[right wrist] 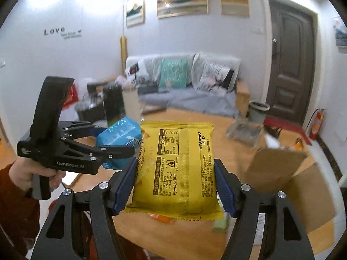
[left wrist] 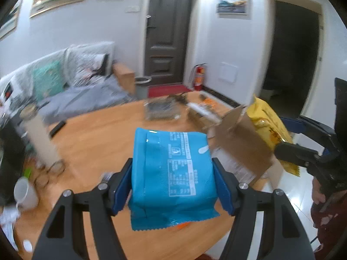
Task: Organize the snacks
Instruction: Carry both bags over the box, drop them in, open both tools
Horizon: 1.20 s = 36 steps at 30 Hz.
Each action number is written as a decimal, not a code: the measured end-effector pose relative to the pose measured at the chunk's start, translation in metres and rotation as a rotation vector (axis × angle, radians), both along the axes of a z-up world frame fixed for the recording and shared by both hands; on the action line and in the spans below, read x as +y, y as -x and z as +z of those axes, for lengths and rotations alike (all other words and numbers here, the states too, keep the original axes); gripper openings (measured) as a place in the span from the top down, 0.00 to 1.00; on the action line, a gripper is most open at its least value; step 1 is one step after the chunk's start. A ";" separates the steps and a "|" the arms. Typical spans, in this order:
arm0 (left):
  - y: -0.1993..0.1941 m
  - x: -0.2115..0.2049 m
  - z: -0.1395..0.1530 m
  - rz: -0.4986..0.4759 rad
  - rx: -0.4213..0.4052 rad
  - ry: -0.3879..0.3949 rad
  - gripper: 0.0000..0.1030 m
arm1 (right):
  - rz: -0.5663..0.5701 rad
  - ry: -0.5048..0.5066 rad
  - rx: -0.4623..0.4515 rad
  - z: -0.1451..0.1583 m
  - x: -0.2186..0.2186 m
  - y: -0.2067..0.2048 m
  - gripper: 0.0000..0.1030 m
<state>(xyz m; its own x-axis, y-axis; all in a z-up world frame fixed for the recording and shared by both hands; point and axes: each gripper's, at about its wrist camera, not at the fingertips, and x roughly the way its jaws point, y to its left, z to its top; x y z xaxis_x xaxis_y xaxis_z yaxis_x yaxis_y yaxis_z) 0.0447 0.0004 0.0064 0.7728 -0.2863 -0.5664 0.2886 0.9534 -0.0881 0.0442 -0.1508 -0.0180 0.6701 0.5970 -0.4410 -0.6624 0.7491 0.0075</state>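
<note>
Both claws are loaded and raised above the worktop (left wrist: 97,143). The left claw (left wrist: 172,186) stands part-way open, its blue pads pressed against the two sides of a blue snack packet (left wrist: 173,169), which sits upright between them with its crimped seam hanging toward the camera. The right claw (right wrist: 173,186) is set at a similar width and clamps a yellow snack packet (right wrist: 175,169) the same way, printed back facing the lens, long axis running away along the fingers.

The governing relation is the cardboard box (right wrist: 288,177). It stands open on the worktop, flaps raised. In the right wrist view it lies to the right of and beyond the yellow packet; in the left wrist view it lies to the right of the blue packet, between the two claws. The right claw appears the nearer to the opening, with the yellow packet almost at one flap.

Judgement: the box is the likely destination, and the right hand looks better placed to deliver first. The upright flaps could snag a packet that enters low. What the box already contains cannot be made out. Loose items at the far edge of the worktop are blurred.
</note>
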 end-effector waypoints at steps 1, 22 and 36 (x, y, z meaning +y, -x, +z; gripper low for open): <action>-0.001 -0.011 0.004 -0.020 -0.005 -0.013 0.36 | -0.013 -0.005 -0.008 0.005 -0.007 0.000 0.36; -0.107 -0.217 -0.035 -0.353 0.234 -0.170 0.36 | -0.283 -0.008 0.165 -0.026 -0.164 -0.085 0.36; -0.122 -0.175 -0.019 -0.275 0.191 -0.118 0.19 | -0.200 -0.022 0.267 -0.052 -0.151 -0.118 0.31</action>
